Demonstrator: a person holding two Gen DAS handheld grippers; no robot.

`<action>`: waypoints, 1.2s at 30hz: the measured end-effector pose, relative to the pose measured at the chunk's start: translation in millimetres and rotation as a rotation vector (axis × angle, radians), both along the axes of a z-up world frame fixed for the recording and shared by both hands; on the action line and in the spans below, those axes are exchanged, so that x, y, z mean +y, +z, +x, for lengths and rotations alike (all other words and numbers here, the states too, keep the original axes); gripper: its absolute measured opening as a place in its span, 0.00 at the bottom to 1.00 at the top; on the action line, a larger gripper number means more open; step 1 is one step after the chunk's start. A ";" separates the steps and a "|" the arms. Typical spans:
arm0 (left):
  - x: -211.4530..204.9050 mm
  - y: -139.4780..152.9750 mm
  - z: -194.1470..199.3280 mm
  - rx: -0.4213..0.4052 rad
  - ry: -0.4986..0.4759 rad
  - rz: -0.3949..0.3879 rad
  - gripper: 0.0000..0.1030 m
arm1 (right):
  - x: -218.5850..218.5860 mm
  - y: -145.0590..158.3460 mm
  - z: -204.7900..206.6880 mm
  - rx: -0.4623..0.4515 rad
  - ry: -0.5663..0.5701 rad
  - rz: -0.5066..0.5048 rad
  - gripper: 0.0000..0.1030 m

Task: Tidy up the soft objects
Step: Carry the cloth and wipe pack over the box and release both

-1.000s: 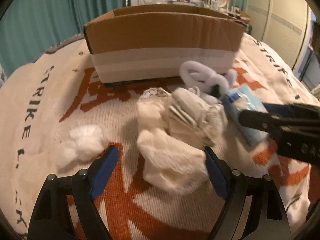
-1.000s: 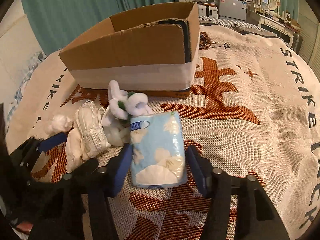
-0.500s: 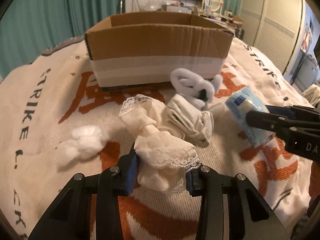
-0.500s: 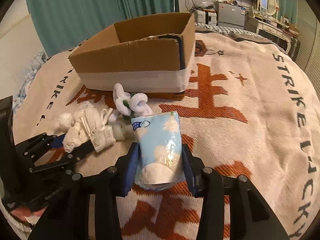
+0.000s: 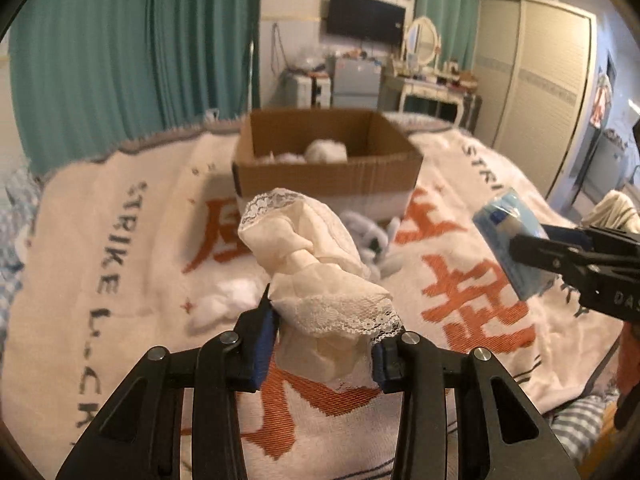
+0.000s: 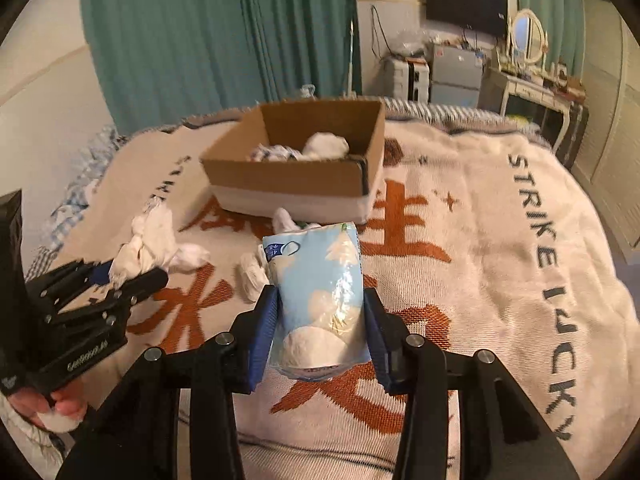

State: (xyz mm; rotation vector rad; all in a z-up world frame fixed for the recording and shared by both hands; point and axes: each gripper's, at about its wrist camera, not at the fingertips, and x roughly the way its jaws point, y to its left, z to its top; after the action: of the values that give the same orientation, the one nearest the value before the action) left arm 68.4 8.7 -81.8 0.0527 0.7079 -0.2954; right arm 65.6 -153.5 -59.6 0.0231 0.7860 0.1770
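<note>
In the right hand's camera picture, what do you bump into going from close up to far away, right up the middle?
Right gripper squeezing the blue tissue pack → cardboard box with white soft things inside → green curtain.

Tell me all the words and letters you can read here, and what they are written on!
"STRIKE LUCKY": grey letters on the blanket, along its right side.
"STRIKE L" then unclear letters: the blanket's left side, left camera.
Big orange characters on the blanket: partly hidden, cannot read.
Tissue pack: small blue label, too small.
Left gripper: white print, blurred.
Right gripper: "DA", cut off.

Lace-trimmed cream cloth [image 5: 316,264] and blue tissue pack [image 6: 320,296], both aloft
</note>
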 end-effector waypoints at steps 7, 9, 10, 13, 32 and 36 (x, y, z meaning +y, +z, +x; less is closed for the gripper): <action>6.2 46.7 -17.0 -0.097 -0.006 -0.002 0.37 | 8.6 54.2 -30.3 -0.107 -0.002 -0.014 0.41; 5.7 57.9 -17.3 -0.117 -0.010 0.003 0.37 | 10.2 69.2 -32.4 -0.137 -0.003 -0.017 0.41; 4.6 63.7 -16.8 -0.130 -0.018 0.009 0.37 | 10.7 76.6 -31.3 -0.148 0.000 -0.015 0.41; -0.5 79.4 -11.7 -0.169 -0.029 0.033 0.37 | 13.0 95.5 -23.8 -0.182 0.005 -0.026 0.41; -26.9 104.0 141.4 -0.222 -0.052 0.054 0.37 | 10.6 141.5 145.0 -0.239 -0.010 0.034 0.41; -31.1 77.0 180.0 -0.169 -0.054 0.076 0.37 | 7.7 112.3 194.8 -0.198 -0.031 0.039 0.41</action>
State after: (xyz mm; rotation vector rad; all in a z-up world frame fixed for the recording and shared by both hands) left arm 248.4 -22.4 -4.8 0.1669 0.5504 -0.3120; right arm 260.5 -145.9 52.7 0.0541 0.5842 0.1623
